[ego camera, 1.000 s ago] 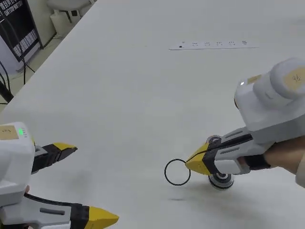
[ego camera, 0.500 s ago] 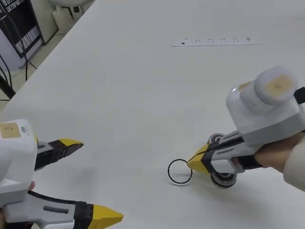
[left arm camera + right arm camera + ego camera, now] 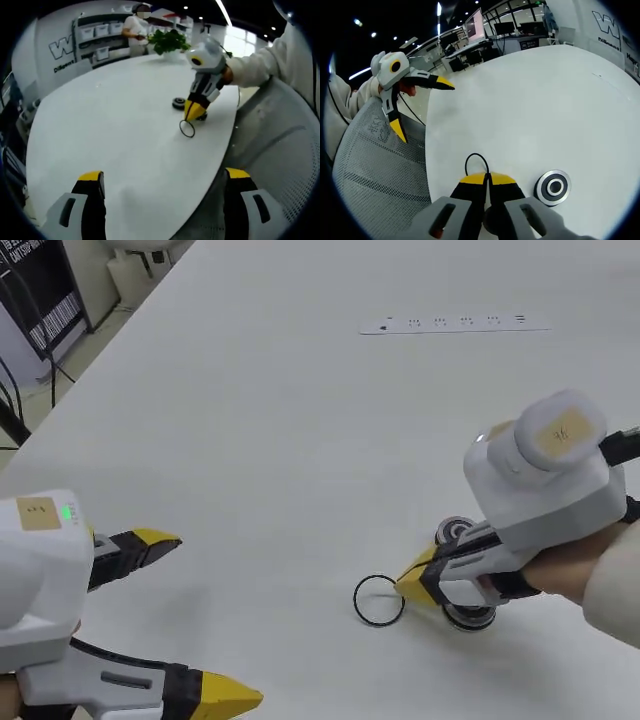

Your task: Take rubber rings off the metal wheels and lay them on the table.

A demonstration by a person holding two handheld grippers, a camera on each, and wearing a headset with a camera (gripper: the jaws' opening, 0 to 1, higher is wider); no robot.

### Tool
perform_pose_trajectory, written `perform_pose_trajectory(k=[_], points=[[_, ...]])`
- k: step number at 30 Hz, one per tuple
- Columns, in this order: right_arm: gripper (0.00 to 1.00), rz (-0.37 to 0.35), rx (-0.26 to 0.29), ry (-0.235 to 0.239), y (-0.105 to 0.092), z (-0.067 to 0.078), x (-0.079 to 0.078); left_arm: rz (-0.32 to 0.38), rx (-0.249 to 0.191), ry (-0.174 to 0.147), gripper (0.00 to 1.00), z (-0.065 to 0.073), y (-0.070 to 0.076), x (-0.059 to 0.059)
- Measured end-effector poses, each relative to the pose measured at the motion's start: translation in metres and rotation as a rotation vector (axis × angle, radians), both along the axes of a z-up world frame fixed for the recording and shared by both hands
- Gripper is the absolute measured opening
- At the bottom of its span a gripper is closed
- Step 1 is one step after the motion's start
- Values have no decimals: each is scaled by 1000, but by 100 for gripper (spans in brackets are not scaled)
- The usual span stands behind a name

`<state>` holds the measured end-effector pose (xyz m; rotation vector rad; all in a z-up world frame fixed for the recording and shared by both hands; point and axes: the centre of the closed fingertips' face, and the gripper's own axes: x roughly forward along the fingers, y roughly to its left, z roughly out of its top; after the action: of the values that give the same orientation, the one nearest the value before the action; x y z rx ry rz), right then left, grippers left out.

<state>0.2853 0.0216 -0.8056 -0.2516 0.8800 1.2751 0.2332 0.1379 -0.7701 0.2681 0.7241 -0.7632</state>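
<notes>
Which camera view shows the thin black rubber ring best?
The head view: the thin black rubber ring lies as a whole loop on the white table, its edge at the tips of the right gripper. The left gripper view shows it whole but small and far. The right gripper view shows one arc above the shut jaws.

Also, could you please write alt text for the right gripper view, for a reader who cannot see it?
The right tool is shut on a thin black rubber ring over a white table, with a metal wheel lying beside its yellow tips. The left tool hangs open at upper left.
</notes>
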Motion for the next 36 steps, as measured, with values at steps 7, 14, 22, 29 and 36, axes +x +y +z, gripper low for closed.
perform_pose_trajectory(k=[7, 14, 22, 29, 36], points=[[1, -3, -5, -6, -2, 0, 2, 5, 1, 1, 100, 0, 1, 0], [4, -14, 4, -17, -8, 7, 5, 4, 4, -2, 100, 3, 0, -2], [7, -30, 22, -55, -17, 23, 10, 2, 8, -8, 100, 4, -1, -2], [8, -58, 41, -81, -27, 34, 14, -4, 13, -17, 100, 8, -2, -3], [10, -89, 66, -104, -40, 48, 17, -17, 8, -20, 100, 12, -6, -6]])
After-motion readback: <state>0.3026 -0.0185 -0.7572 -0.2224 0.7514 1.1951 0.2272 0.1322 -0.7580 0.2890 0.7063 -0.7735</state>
